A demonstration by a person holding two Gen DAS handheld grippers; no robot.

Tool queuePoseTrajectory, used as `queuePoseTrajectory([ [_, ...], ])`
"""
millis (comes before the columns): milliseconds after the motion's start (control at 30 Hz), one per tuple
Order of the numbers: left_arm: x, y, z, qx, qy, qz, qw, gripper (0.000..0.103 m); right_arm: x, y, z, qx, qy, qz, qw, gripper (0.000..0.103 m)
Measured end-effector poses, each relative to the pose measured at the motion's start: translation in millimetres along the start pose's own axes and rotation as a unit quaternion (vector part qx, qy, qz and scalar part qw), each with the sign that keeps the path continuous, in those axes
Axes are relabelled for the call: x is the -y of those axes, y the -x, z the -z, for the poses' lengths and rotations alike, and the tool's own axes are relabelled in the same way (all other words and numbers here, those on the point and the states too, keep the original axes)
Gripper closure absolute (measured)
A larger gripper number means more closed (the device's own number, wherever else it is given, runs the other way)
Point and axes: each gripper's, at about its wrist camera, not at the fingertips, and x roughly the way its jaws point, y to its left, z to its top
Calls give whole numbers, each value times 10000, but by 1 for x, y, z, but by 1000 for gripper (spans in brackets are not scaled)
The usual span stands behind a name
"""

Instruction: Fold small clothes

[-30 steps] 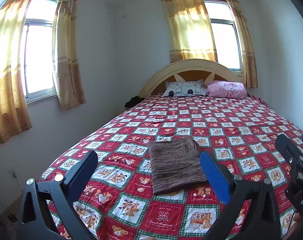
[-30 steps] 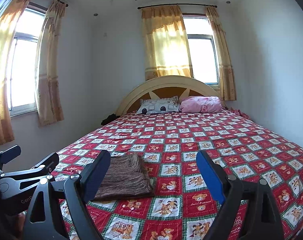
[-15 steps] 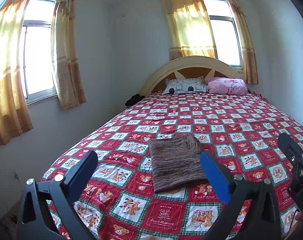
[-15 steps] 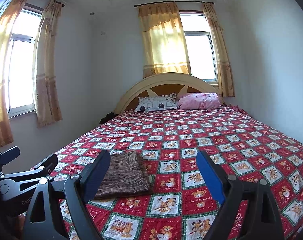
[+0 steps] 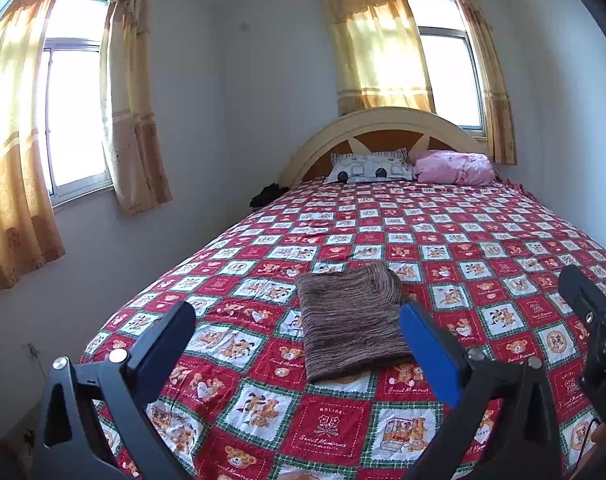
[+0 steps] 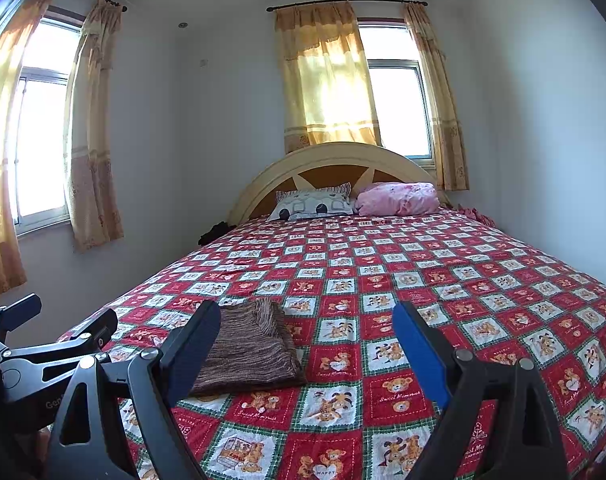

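Jaws wide above folded garment.

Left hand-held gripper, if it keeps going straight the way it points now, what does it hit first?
Most likely the folded brown garment on the bedspread. It lies just ahead between the open fingers of the left hand-held gripper, nearer the right one; depth is hard to judge.

place: home bedroom | bed filling the room, wearing a red teddy-bear quilt | arched headboard standing against the far wall | two pillows lying at its foot | yellow curtains hanging at two windows, sun glowing through | white walls and ceiling spotlights showing
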Motion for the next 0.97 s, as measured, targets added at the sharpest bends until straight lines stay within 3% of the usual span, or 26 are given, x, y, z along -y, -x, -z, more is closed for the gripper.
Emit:
queuePoseTrajectory([
  [467,0,-9,0,-67,-89,-127,9999,0,3,-4,5,-86,-142,121,9998,15],
  [667,-6,-15,2,-271,112,110,9995,0,2,-5,5,-119,-135,111,9998,15],
  [967,-13,-31,6,-491,139,103,9986,0,8,-8,7,-141,-234,188,9995,15],
])
